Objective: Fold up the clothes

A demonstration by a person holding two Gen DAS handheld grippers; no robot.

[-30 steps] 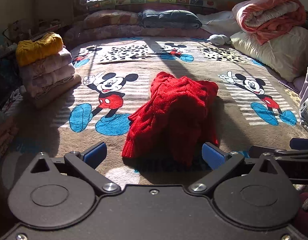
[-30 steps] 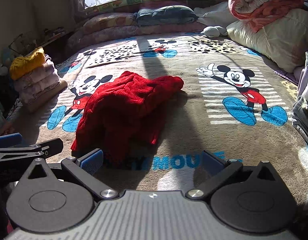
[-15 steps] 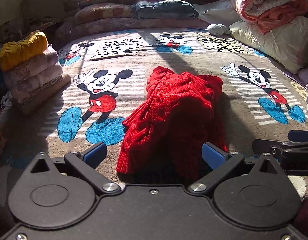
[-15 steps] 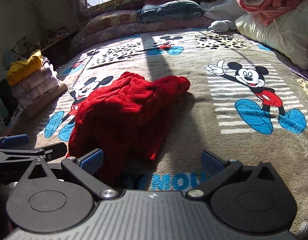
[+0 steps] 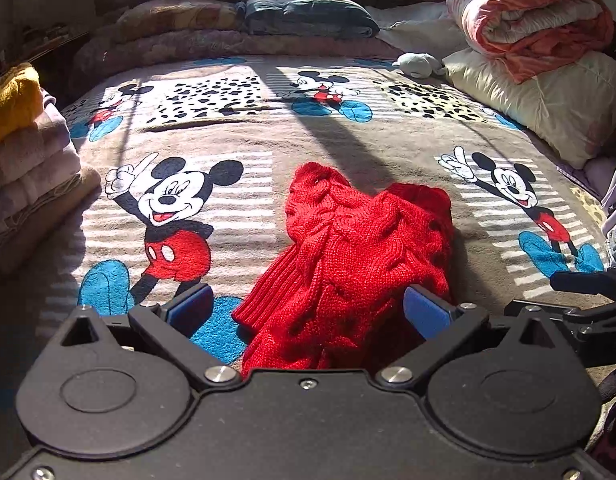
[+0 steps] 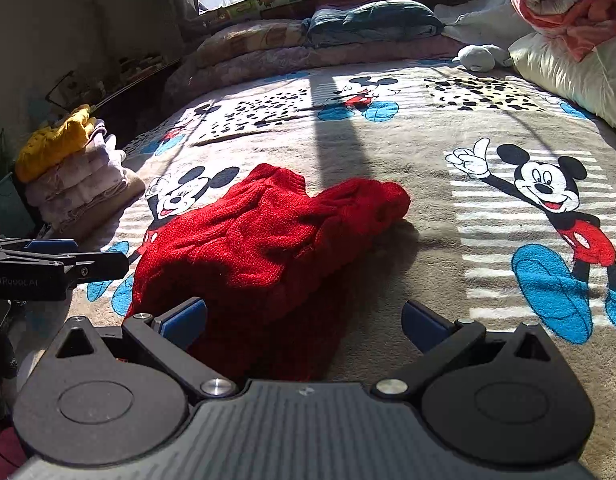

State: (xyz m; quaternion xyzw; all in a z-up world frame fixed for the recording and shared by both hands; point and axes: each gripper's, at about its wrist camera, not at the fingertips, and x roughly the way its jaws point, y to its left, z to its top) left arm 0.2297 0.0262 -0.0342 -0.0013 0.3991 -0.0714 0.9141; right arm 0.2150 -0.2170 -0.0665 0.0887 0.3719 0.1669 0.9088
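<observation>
Sweater (image 5: 356,256) front and centre, a red cable-knit lump crumpled on the cartoon-mouse blanket (image 5: 243,136), and nothing about it is folded yet. One ribbed end trails toward the cameras, the rest is humped up and twisted over itself, so this reads as the approach-and-grasp step, the very start of the fold for this garment.

Left gripper (image 5: 308,312) comes in low with its blue pads spread wide, the near edge of the knit sitting right between them; whether a pad actually touches the wool, I cannot tell. Right gripper (image 6: 303,324) also spread and empty, hanging just off the sweater's right flank, its left pad over the red fabric, its right pad over bare blanket. Neither tool is gripping a thing.

Over on the left edge of the bed sits a stack of folded clothes (image 5: 23,152) with a yellow knit on top, presumably where finished pieces go. Pillows and a rolled orange quilt (image 5: 536,24) lie well apart at the far right.

Next move, by my reckoning: each tool needs to pinch a separate spot on the near hem or shoulders, then lift and pull apart to spread the bundle flat. Chunky knit is thick and stretchy, so a deep bite will hold better than a fingertip nip
</observation>
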